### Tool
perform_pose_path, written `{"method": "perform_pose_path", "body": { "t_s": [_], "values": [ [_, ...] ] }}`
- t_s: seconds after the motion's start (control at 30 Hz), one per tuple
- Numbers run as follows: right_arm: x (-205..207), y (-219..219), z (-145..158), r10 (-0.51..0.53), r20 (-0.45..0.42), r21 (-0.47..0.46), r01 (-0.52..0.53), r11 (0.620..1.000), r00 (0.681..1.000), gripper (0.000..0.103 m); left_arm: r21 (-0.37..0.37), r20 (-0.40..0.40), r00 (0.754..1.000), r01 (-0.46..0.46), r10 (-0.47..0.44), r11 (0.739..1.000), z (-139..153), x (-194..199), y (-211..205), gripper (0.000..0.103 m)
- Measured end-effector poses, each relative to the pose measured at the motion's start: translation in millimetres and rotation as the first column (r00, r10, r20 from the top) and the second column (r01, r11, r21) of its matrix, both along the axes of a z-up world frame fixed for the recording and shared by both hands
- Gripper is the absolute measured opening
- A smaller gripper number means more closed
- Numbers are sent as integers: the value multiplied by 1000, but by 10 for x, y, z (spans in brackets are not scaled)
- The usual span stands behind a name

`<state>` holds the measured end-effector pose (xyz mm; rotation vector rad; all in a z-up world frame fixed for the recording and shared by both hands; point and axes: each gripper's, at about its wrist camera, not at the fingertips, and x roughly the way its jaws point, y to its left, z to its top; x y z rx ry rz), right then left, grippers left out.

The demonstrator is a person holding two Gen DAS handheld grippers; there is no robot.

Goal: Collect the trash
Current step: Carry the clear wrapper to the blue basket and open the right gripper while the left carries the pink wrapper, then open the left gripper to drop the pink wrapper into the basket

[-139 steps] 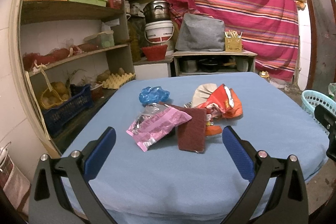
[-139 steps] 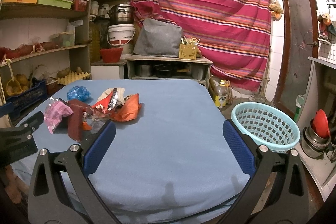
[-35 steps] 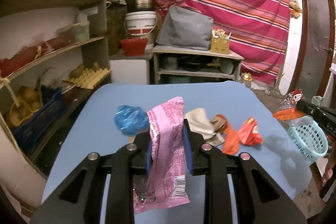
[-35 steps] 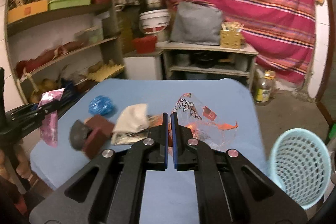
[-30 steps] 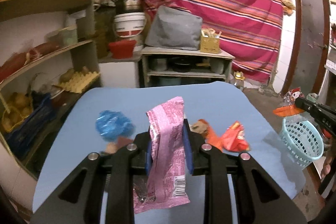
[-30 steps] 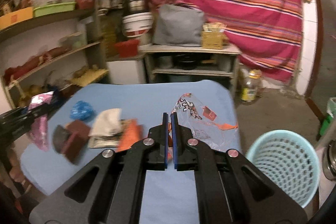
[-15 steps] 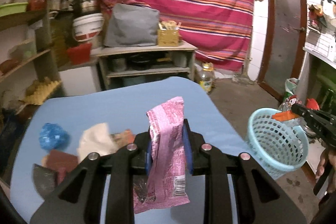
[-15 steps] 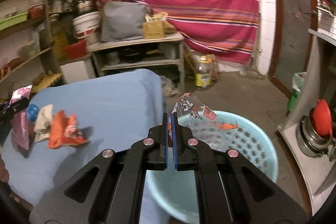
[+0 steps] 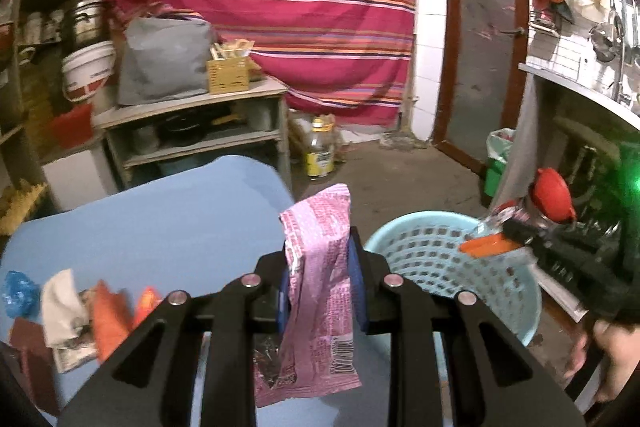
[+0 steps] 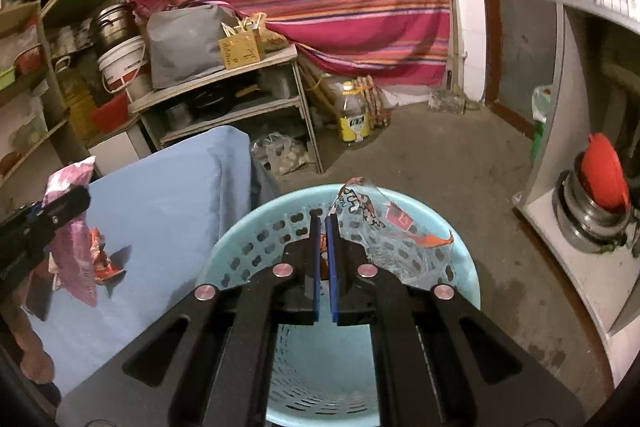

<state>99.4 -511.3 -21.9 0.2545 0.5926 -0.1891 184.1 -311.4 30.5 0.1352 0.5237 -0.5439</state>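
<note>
Blue table – basket beside

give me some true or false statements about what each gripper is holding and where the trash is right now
1. The left gripper is shut on a pink wrapper. True.
2. The right gripper is open and empty. False: it is shut on a clear printed wrapper.
3. The clear printed wrapper hangs over the light blue basket. True.
4. The blue table holds no more trash. False: a blue bag, a white wrapper and orange wrappers lie there.
5. The basket sits on the table. False: it stands on the floor beside it.
</note>
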Motion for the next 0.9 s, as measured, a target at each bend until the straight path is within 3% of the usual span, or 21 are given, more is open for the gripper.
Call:
{"method": "perform_pose_path", "body": {
  "t_s": [0.2, 0.27, 0.3, 0.5, 0.57, 0.77, 0.83, 0.87, 0.9],
  "values": [
    [76, -30, -32, 32, -36, 8, -32, 999, 999, 13, -3, -40, 999, 35, -35, 999, -78, 73, -430, 25],
    [78, -53, -49, 26, -45, 10, -26, 1000, 999, 33, 1, -39, 998, 46, -46, 999, -82, 48, -530, 25],
    [77, -64, -55, 23, -50, 9, -23, 1000, 998, 36, -1, -39, 998, 50, -50, 999, -90, 53, -555, 25],
    [-19, -193, -92, -14, -73, 3, 14, 1000, 997, 40, -1, -48, 997, 59, -59, 998, -135, 97, -667, 25],
    [-94, -243, -73, -48, -74, -30, 46, 998, 996, 55, -9, -65, 996, 67, -68, 998, -168, 124, -711, 25],
    [-242, -387, -11, -101, -47, -30, 99, 995, 994, 80, -1, -116, 988, 102, -102, 995, -336, 233, -991, 26],
    [-248, -401, -7, -108, -47, -40, 106, 994, 993, 81, 6, -137, 984, 114, -112, 993, -401, 281, -1071, 28],
    [-246, -417, -6, -109, -47, -37, 108, 994, 993, 82, 14, -138, 985, 110, -107, 994, -419, 296, -1092, 35],
    [-249, -441, -11, -113, -46, -31, 111, 993, 993, 82, 26, -142, 985, 105, -101, 994, -436, 312, -1116, 54]
  ]
}}
